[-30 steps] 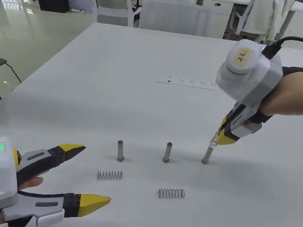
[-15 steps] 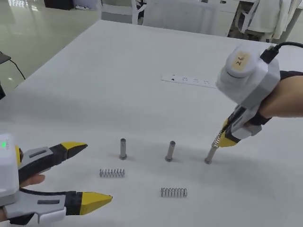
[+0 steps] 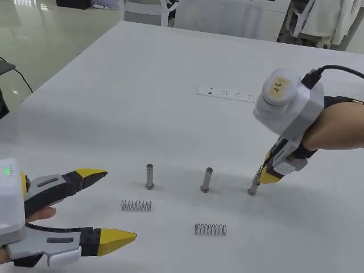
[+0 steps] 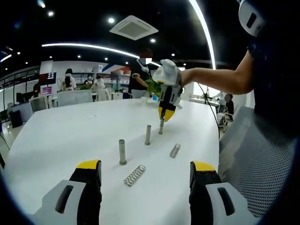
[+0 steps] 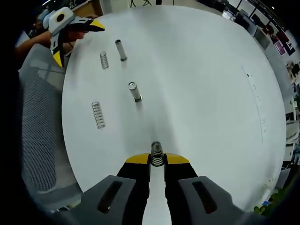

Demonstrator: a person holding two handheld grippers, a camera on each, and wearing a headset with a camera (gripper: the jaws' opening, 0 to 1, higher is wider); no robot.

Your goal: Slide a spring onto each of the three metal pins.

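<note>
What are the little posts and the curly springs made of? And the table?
The posts look like metal: grey, smooth, with a shiny glint. The springs look like thin metal wire, silvery and coiled. The table has a matte white top, maybe plastic-coated or painted; I can't tell which.

Only readable bit: a handwritten "26" on the round tan sticker (image 3: 277,87) on top of the right gripper (image 3: 266,176), upper right of the head view. It sits sideways, so I'm not totally sure.
</note>
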